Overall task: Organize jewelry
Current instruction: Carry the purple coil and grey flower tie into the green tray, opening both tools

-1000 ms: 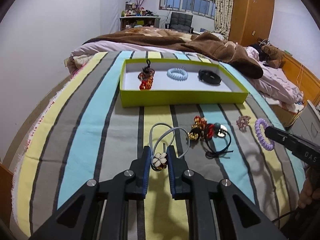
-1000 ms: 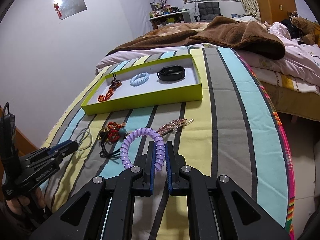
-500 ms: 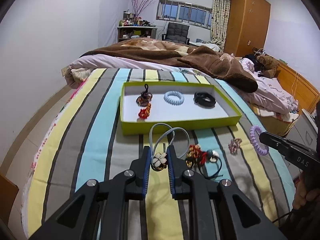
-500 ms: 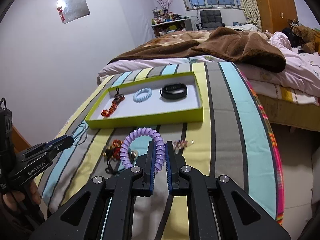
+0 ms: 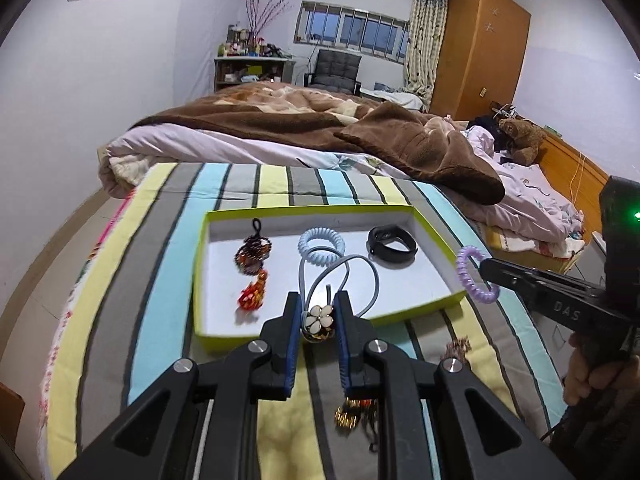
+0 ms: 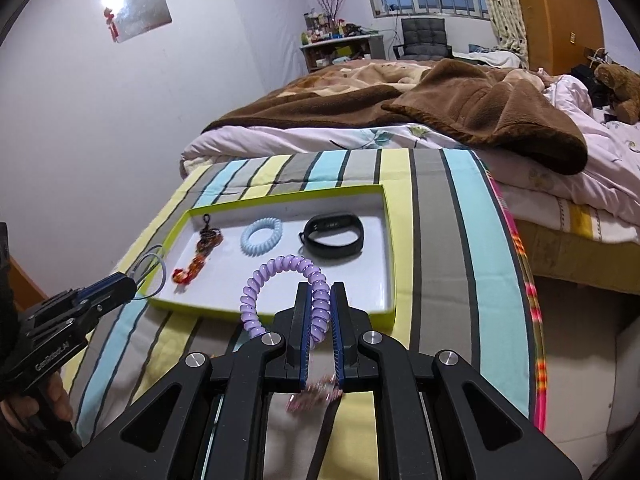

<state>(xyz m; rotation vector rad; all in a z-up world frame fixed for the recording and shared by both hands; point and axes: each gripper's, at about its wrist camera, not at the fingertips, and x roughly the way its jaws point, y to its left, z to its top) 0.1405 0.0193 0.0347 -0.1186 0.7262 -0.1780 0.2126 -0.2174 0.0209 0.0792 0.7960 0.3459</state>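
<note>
A lime-green tray [image 5: 202,276] [image 6: 390,264] with a white floor lies on the striped bedspread. It holds a beaded red-and-brown charm [image 5: 253,256], a pale blue coil hair tie [image 5: 321,245] and a black band [image 5: 392,243]. My left gripper [image 5: 318,316] is shut on a grey hair tie with a white flower [image 5: 319,317], held above the tray's near wall. My right gripper [image 6: 320,308] is shut on a purple coil hair tie [image 6: 280,276], held above the tray's near right edge; that tie also shows in the left wrist view [image 5: 474,276].
Loose pieces lie on the bedspread below the grippers: gold and red beads [image 5: 352,412] and a pink sparkly clip [image 5: 454,348] [image 6: 312,396]. A brown blanket [image 5: 320,128] is heaped beyond the tray. The bed edge drops off at the right [image 6: 536,320].
Both grippers have risen and moved forward from the loose pile towards the tray, each carrying its hair tie. They now hang over the tray's near edge.
</note>
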